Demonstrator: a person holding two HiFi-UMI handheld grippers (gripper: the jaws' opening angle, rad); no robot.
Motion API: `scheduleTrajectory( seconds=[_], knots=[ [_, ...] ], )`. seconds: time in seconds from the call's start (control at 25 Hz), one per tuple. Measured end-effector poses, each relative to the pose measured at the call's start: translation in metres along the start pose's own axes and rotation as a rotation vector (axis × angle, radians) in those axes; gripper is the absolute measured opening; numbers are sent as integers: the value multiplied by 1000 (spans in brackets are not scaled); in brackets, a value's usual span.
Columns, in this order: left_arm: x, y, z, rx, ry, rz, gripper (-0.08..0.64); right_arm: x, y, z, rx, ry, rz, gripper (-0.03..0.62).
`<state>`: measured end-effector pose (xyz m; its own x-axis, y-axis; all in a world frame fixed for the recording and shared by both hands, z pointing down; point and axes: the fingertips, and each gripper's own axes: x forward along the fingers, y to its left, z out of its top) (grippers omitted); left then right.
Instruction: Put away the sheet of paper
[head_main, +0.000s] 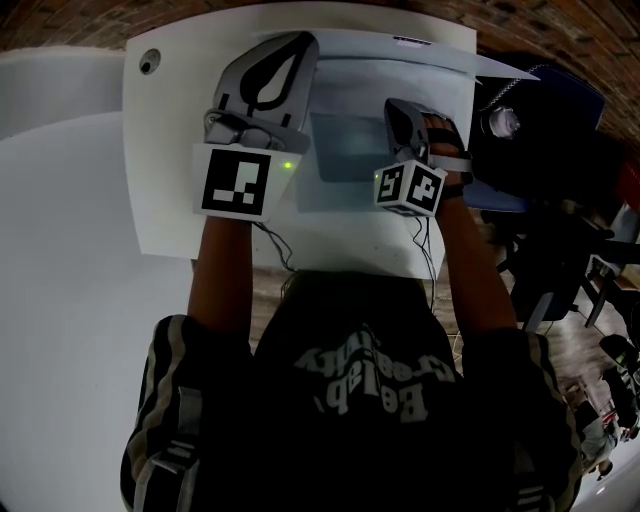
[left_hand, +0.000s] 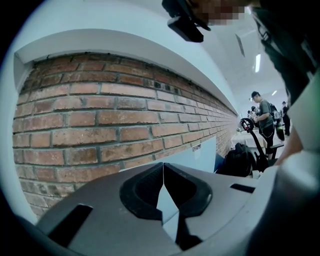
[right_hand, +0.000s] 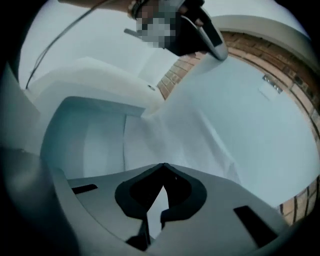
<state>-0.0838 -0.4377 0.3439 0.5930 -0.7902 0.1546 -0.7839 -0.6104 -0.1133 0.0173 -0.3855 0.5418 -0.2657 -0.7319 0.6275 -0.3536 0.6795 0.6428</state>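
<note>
A pale blue folder (head_main: 345, 150) lies open on the white table (head_main: 165, 150). My left gripper (head_main: 290, 45) is at the folder's far left corner, shut on the thin edge of its raised cover (left_hand: 200, 155), which stands up before the brick wall. My right gripper (head_main: 395, 108) points down over the folder's right half. In the right gripper view its jaws (right_hand: 162, 165) are shut and a pale strip shows between them; the creased white sheet of paper (right_hand: 250, 110) spreads away from the tips. The folder's open pocket (right_hand: 85, 135) lies left of it.
A brick wall (left_hand: 100, 120) runs behind the table. The table has a cable hole (head_main: 149, 62) at its far left corner. A black backpack (head_main: 540, 120) and chairs stand right of the table. People (left_hand: 261, 117) stand far off down the room.
</note>
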Motion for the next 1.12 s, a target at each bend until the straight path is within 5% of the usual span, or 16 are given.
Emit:
scheduleTrajectory(
  seconds=[0.16,0.28,0.76,1.12],
  knots=[
    [0,1,0,-4,-5,-3,3,26,10,-32,42,175,49,-6],
    [0,1,0,-7,-7,-6,3,39,17,-37,45,211,83,-6],
    [3,6,0,-23,-5,-11,3,55,23,-24,-39,178,130,-6],
    [3,8,0,-25,-7,-13,3,35,46,-27,-90,149,351,-7]
  ],
)
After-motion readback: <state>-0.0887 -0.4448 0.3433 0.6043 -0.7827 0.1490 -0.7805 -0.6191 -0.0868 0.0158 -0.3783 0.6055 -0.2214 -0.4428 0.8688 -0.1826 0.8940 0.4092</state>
